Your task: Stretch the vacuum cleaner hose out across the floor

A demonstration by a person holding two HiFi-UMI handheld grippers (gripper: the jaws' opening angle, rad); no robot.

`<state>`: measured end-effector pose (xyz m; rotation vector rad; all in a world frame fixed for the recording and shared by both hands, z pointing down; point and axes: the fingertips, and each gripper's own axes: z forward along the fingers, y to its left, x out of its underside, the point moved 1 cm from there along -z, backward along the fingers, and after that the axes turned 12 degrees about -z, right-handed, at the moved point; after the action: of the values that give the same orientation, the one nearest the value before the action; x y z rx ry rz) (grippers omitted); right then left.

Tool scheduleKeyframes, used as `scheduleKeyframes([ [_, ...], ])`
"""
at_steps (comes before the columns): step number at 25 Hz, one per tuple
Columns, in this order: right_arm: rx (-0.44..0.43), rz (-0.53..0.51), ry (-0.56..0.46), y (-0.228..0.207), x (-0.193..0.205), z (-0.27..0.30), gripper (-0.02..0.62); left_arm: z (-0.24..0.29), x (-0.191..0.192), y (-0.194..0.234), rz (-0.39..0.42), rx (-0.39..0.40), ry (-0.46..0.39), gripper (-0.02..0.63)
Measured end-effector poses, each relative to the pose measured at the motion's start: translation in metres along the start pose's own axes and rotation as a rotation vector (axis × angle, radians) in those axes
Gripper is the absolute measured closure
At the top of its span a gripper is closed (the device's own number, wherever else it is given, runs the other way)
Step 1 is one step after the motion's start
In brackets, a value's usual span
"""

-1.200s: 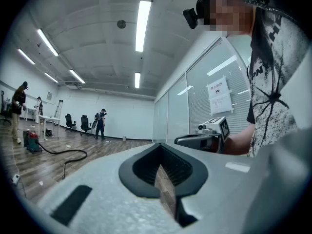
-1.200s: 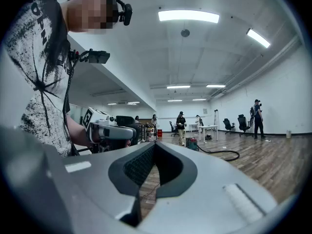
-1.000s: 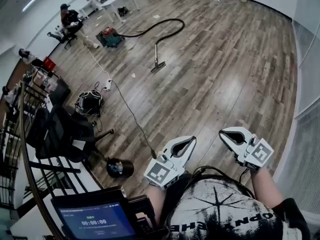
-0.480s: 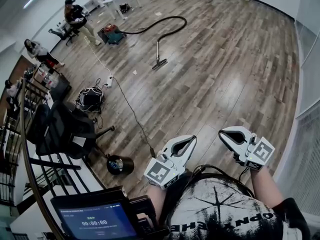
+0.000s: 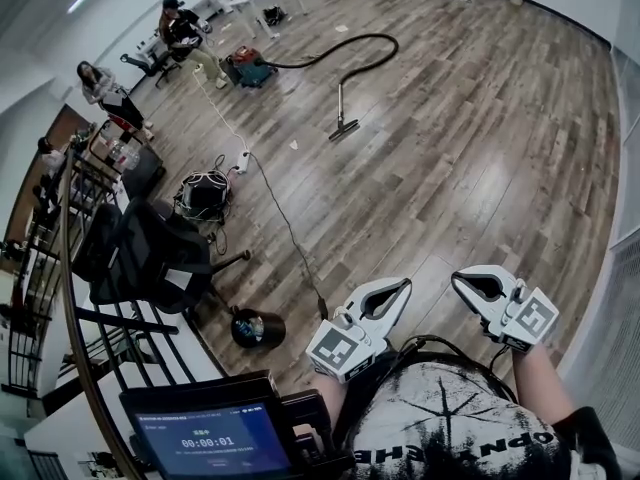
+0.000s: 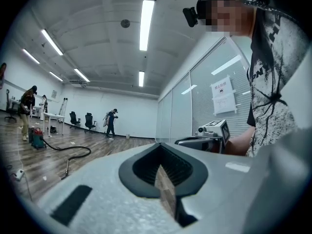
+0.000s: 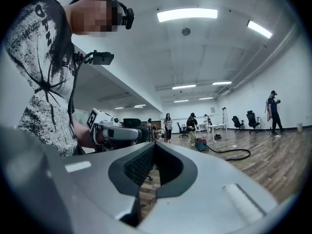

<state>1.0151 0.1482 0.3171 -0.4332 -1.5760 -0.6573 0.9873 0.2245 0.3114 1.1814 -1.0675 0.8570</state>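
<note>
In the head view the left gripper (image 5: 403, 288) and the right gripper (image 5: 458, 279) are held side by side, a little apart, close in front of the person's chest, both with their jaws pressed together and holding nothing. The vacuum cleaner hose (image 5: 373, 36) lies well beyond both sets of tips, far across the wooden floor (image 5: 480, 148), bent into a loop between the vacuum cleaner (image 5: 250, 70) and the wand that ends in the floor nozzle (image 5: 343, 128). A cable (image 5: 285, 223) runs over the boards from near the left jaws towards the machine, and an office chair (image 5: 150, 258) stands off to the left of them. In the left gripper view the jaws meet at the tips with only bare floor showing through the gap behind them; the hose curls far ahead, left of the jaws. In the right gripper view the jaws are likewise closed and empty, and the hose lies far ahead, right of the tips
</note>
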Motion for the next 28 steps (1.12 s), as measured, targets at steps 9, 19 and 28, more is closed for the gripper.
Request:
scheduleKeyframes([
  [9,0.000,0.000,0.022,-0.026,0.009,0.048,0.589,-0.004,-0.009,0.058,-0.016,-0.007,0.019,0.606],
  [19,0.067,-0.016,0.019,-0.075,0.012,0.159,0.591,-0.021,-0.051,0.178,-0.020,0.040,0.030,0.606],
  [28,0.100,-0.002,0.035,-0.096,0.021,0.246,0.591,-0.043,-0.068,0.264,-0.026,0.074,0.049,0.606],
])
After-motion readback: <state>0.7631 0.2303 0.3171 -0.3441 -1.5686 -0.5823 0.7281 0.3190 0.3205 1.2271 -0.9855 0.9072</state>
